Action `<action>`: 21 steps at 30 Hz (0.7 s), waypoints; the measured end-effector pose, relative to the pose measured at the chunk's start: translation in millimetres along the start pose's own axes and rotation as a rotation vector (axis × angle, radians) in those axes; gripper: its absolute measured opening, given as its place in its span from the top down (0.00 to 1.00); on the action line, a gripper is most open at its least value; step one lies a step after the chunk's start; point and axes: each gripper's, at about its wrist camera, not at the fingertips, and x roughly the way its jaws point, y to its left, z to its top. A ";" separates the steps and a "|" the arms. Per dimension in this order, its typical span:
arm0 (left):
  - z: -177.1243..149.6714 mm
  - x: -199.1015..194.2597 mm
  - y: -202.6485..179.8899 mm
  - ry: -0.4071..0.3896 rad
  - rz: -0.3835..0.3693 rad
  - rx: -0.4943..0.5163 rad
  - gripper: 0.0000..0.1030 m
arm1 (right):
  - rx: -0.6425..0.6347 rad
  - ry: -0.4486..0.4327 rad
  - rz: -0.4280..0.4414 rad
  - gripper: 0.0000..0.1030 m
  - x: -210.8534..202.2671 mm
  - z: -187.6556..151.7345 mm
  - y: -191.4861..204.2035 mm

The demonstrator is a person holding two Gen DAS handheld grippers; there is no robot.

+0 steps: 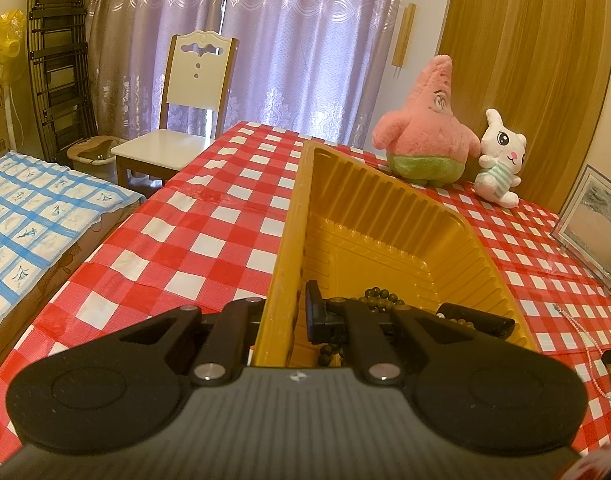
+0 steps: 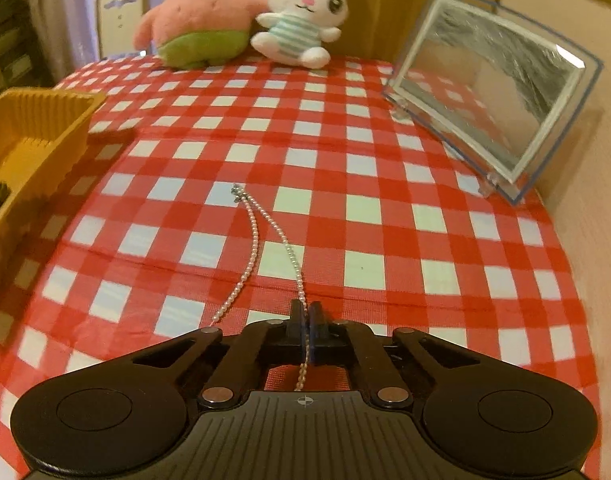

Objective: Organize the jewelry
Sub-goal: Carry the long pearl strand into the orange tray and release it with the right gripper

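A yellow ribbed plastic tray stands on the red-and-white checked tablecloth. My left gripper is shut on its near left wall, one finger outside and one inside. A dark wooden bead bracelet and a black oblong piece lie in the tray. A pink-white pearl necklace lies stretched on the cloth to the right of the tray. My right gripper is shut on the necklace's near right strand, which runs on under the fingers. The necklace's clasp end points away from me.
A pink star plush and a white rabbit plush sit at the table's far edge. A clear-framed picture stands at the right edge. A white chair and a blue-checked bed lie beyond the table's left side.
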 end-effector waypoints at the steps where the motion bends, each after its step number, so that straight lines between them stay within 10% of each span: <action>1: -0.1 0.0 -0.2 0.000 0.000 -0.001 0.92 | 0.022 -0.009 0.012 0.99 -4.1 1.9 -1.4; 21: 0.2 -0.5 0.1 -0.001 0.001 0.000 0.92 | 0.121 -0.275 0.270 0.99 -121.6 84.3 19.5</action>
